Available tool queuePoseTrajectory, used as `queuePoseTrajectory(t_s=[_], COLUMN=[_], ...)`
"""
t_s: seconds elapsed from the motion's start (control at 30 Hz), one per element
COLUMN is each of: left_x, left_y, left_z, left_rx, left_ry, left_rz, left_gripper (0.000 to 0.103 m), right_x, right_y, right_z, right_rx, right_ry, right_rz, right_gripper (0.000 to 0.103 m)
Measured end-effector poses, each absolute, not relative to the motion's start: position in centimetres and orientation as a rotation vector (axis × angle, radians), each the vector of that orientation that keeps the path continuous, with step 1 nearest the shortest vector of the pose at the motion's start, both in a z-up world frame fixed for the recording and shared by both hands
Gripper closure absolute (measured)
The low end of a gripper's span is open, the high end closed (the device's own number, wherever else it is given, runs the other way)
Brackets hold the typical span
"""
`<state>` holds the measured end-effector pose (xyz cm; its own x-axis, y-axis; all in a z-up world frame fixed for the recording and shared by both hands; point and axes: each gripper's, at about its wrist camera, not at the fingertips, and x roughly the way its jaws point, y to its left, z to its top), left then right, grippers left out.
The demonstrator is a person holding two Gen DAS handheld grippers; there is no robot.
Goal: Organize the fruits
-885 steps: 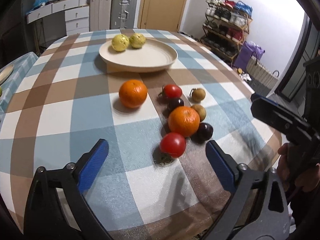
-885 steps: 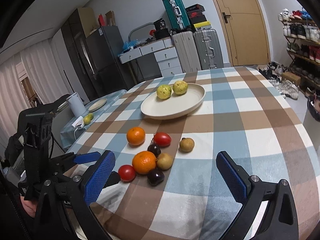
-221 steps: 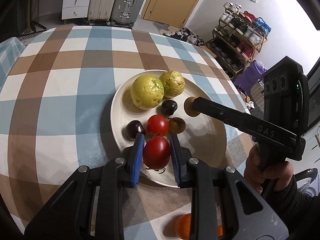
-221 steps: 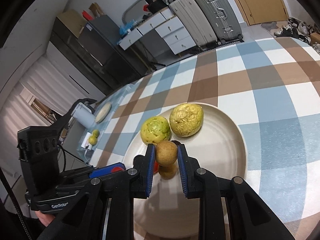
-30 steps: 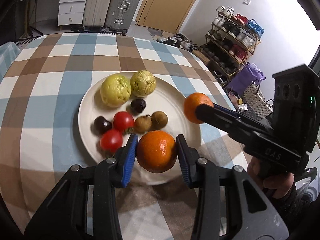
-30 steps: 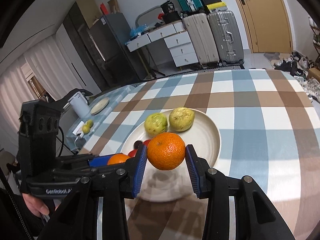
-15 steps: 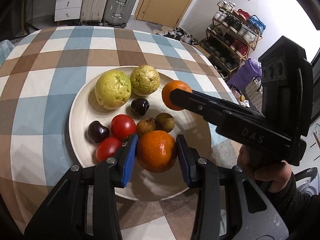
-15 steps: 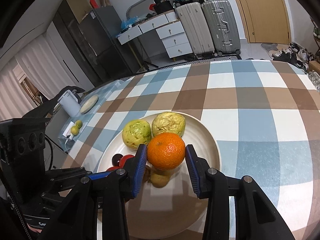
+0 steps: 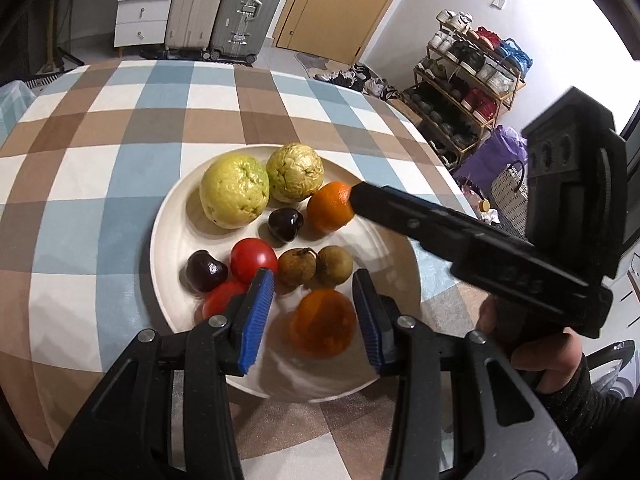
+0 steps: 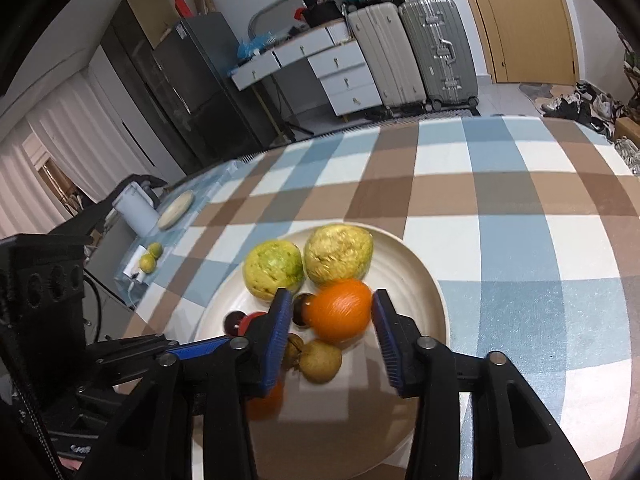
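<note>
Right wrist: blurred orange between tongs

On the table sits a plate with all the fruit: two guavas at the back, cherries and tomatoes left (one cherry mid-plate), longans centre, one orange behind them, another in front.

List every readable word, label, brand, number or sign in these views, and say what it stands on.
No text can be read for certain.
Right gripper: marking on its side, seen from the left wrist, too blurred to read.
Left gripper: pale lettering on its body, seen from the right wrist, too blurred to read.
</note>
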<state>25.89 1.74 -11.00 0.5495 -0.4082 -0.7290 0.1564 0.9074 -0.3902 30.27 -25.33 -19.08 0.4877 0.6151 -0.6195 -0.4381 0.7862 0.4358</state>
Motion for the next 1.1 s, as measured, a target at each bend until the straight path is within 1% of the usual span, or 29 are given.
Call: queuePoseTrajectory(t_s=[0.07,0.13,0.2,0.27,0.37,0.4,0.47,0.5,0.57,0.6,0.63,0.67,0.8,0.87,0.9,0.93,1.1], left_x=[25.5,25.0,24.3,23.4,22.0,21.6,20.6,20.2,19.1,18.7,18.2,17.4,15.4,14.4,13.9,13.4,10.0], left_y=[1.7,1.7,1.7,1.7,1.5,1.4,1.4,1.4,1.4,1.4,1.4,1.4,1.3,1.3,1.3,1.4,2.3], left_z=[-10.4,-9.8,-8.9,-8.0,-6.7,-6.4,-5.6,-5.2,-4.2,-3.7,-3.3,-2.7,-0.9,-0.1,0.2,0.5,2.7], left_rx=[-0.29,-0.28,-0.272,-0.259,-0.22,-0.216,-0.211,-0.207,-0.2,-0.194,-0.186,-0.177,-0.141,-0.123,-0.12,-0.124,-0.138], left_ry=[0.92,0.905,0.878,0.851,0.819,0.812,0.791,0.78,0.752,0.742,0.731,0.71,0.664,0.643,0.636,0.626,0.527], left_rz=[-0.336,-0.324,-0.315,-0.304,-0.279,-0.275,-0.263,-0.257,-0.245,-0.235,-0.222,-0.21,-0.176,-0.149,-0.14,-0.134,-0.103], left_gripper=[0.065,0.056,0.049,0.049,0.049,0.047,0.042,0.037,0.033,0.027,0.02,0.02,0.018,0.013,0.005,0.001,0.001], right_x=[29.9,29.3,28.5,27.5,25.9,25.2,24.0,23.2,21.8,21.0,20.4,19.7,17.0,16.0,15.3,14.9,12.4], right_y=[-25.8,-26.0,-26.4,-27.0,-27.7,-28.0,-28.4,-28.6,-28.9,-29.2,-29.4,-29.7,-30.8,-31.2,-31.3,-31.4,-31.8], right_z=[-18.4,-17.7,-16.9,-16.1,-15.0,-14.6,-13.8,-13.3,-12.5,-12.0,-11.7,-11.3,-9.9,-9.4,-9.2,-9.1,-8.4], right_rx=[0.254,0.25,0.249,0.249,0.253,0.256,0.249,0.238,0.224,0.22,0.219,0.22,0.235,0.233,0.23,0.23,0.221], right_ry=[0.821,0.8,0.78,0.753,0.714,0.704,0.682,0.663,0.628,0.608,0.592,0.574,0.51,0.489,0.476,0.467,0.4], right_rz=[0.655,0.648,0.641,0.625,0.617,0.625,0.622,0.616,0.606,0.603,0.599,0.593,0.571,0.556,0.544,0.54,0.506], right_gripper=[0.049,0.049,0.048,0.038,0.036,0.036,0.034,0.032,0.026,0.024,0.02,0.015,0.006,0.003,0.002,0.002,0.0])
